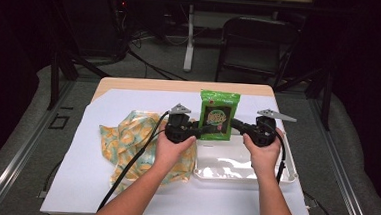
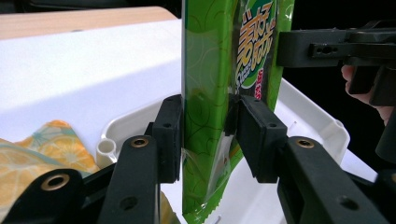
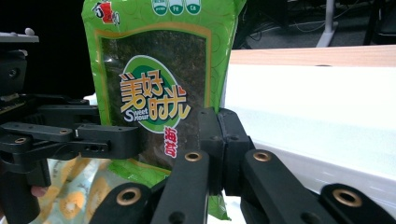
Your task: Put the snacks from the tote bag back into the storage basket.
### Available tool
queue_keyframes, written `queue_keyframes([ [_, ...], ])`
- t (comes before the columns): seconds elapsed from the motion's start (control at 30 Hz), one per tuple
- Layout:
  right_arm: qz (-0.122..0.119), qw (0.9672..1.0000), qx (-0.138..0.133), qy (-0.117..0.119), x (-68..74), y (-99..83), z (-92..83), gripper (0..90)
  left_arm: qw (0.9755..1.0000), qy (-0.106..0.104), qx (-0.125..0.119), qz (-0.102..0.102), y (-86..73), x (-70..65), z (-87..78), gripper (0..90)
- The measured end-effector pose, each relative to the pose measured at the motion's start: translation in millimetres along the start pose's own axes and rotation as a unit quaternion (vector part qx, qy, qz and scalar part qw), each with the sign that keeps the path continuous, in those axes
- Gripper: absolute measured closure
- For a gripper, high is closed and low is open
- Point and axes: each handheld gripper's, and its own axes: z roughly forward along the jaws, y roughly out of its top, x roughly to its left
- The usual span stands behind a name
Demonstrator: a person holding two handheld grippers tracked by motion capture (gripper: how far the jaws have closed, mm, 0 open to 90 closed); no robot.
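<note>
packet: we hold the green seaweed packet (image 1: 219, 116) upright above the white tray (image 1: 239, 173)
right gripper (image 3: 218, 140): clamped on the packet's edge
left gripper (image 2: 208, 135): jaws parted around its other edge, one pad off
step: we lower it flat into the tray
care: we keep the right pinch firm

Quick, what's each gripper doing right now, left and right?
Left gripper: jaws apart, green snack packet between them, pads not pressing.
Right gripper: shut on the packet's edge.

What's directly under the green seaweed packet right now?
The white tray lies below the green seaweed packet, held upright by the right gripper. The tray floor directly beneath is hidden by packet and jaws.
</note>
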Motion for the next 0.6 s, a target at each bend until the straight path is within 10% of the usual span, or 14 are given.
queue_keyframes([
  [0.6, 0.006, 0.9996, 0.016, -0.023, -7.1, -16.0, 0.2, 90.0, 0.9995, 0.005, 0.032, -0.003, -10.5, -2.2, 16.2, 58.2],
])
